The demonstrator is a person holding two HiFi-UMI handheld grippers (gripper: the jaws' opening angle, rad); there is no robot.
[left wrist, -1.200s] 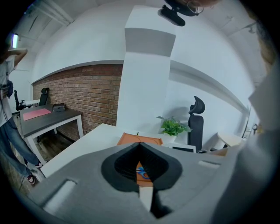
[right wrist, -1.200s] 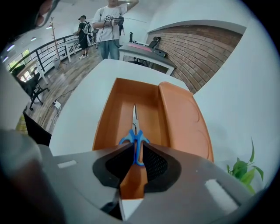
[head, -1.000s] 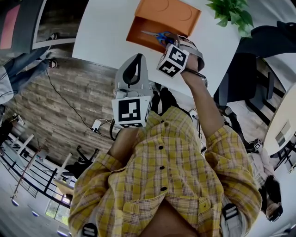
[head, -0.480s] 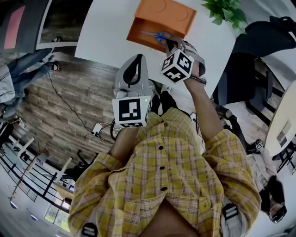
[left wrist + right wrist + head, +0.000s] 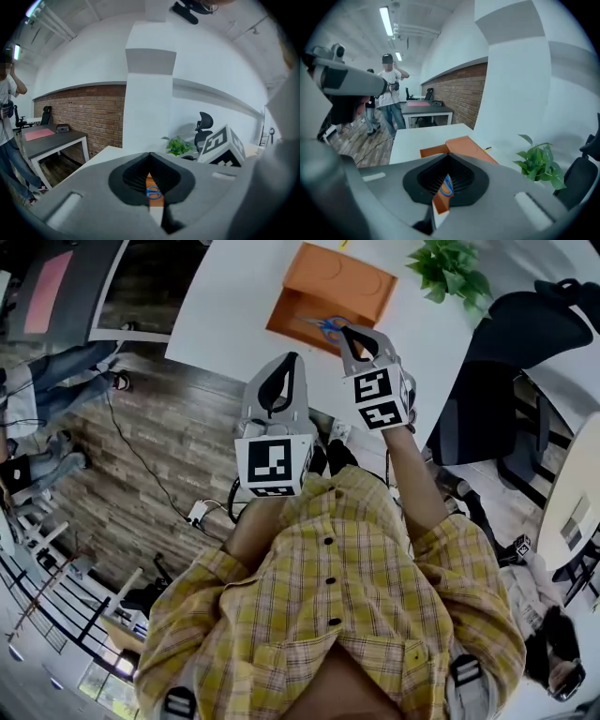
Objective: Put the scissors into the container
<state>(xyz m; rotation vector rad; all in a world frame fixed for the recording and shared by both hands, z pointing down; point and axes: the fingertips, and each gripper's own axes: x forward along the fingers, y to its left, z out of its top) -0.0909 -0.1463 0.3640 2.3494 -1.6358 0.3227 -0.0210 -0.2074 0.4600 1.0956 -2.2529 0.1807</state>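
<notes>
An orange container stands open on the white table. Blue-handled scissors lie inside it at its near side, free of any grip. My right gripper is shut and holds nothing, with its tips just short of the scissors at the container's near edge. My left gripper is also shut and empty, off the table's near edge to the left. Each gripper view shows the scissors through the slit below the closed jaws of the right gripper and the left gripper.
A potted plant sits on the table right of the container. Beyond the table's right side is a black office chair. A person stands on the wooden floor far to the left, near a dark desk.
The right gripper drew back from over the scissors toward me and its jaws closed empty. The scissors stay in the container. The left gripper barely moved.
</notes>
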